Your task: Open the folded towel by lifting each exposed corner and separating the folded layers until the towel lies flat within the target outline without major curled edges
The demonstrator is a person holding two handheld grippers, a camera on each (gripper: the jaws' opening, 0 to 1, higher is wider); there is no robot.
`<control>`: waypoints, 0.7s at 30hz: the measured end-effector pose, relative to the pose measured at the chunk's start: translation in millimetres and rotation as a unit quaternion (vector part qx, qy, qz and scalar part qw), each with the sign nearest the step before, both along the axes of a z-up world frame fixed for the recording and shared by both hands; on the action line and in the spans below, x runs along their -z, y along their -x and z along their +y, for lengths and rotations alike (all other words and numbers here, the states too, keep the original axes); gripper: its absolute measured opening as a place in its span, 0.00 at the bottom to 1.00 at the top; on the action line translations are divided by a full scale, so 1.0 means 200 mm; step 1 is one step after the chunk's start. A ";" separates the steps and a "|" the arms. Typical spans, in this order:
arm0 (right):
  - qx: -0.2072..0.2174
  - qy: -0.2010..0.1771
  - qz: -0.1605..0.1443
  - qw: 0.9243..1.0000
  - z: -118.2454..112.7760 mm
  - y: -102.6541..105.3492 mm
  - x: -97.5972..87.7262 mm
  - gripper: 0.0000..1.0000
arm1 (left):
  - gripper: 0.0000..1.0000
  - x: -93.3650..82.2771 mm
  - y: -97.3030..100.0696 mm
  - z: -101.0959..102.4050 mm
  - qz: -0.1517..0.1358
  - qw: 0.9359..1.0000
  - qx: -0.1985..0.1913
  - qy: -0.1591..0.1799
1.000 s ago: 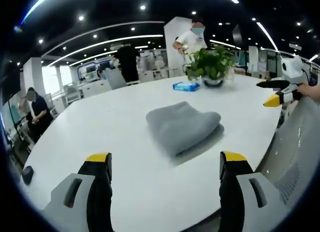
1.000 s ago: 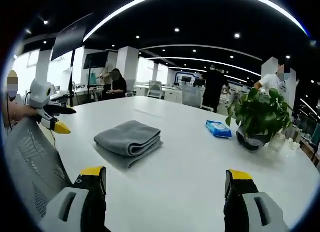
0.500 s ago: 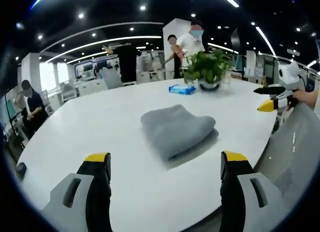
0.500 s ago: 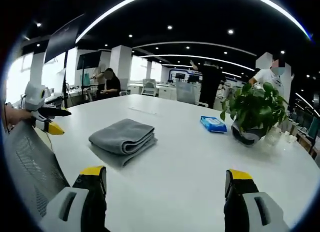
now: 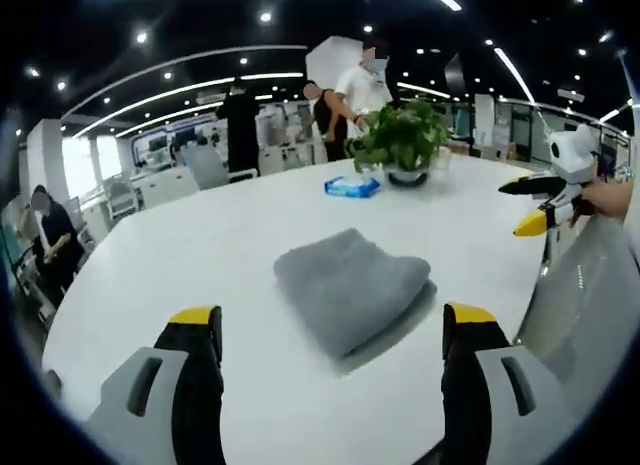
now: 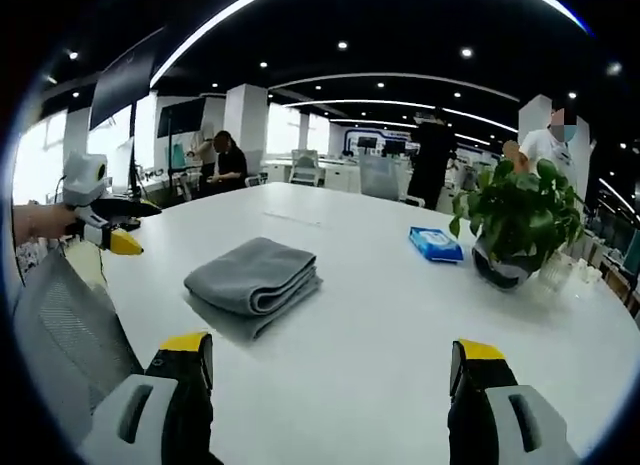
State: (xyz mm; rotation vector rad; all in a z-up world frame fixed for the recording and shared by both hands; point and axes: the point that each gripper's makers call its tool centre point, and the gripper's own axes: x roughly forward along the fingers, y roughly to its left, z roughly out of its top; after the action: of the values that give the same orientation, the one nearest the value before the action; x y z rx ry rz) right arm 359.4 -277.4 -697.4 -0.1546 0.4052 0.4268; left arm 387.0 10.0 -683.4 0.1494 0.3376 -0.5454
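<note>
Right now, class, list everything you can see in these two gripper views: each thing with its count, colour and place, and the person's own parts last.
Towel: one, grey, folded, lying near the middle of the table.
Table: one, white, large, with a rounded edge.
Potted plant: one, green leaves in a dark pot, on the far side of the table.
Packet: one, blue, flat, beside the potted plant.
Mesh chair back: one, grey, at the near edge of the table.
People: several, standing or sitting in the office behind the table.
Ceiling lights: many, white spots and strips on a dark ceiling.
Left gripper: one, grey with yellow tips, jaws open, short of the towel.
Right gripper: one, same colours, jaws open, short of the towel.
</note>
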 end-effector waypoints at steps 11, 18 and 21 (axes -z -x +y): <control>0.014 -0.007 0.006 1.000 0.01 -0.08 -0.01 1.00 | 0.85 0.17 -0.11 -0.22 0.019 0.995 0.070 -0.068; 0.000 0.010 0.015 1.000 0.08 -0.12 0.03 1.00 | 0.77 0.28 -0.15 -0.30 0.054 0.994 0.080 -0.057; -0.010 0.011 0.028 1.000 0.11 -0.11 0.06 1.00 | 0.74 0.33 -0.14 -0.33 0.065 0.993 0.084 -0.056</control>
State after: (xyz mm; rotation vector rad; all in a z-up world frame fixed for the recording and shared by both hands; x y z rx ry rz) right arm 382.2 -255.5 -709.6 -0.1686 0.4628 0.4478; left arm 415.6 -55.2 -749.5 0.2541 0.4858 -0.7054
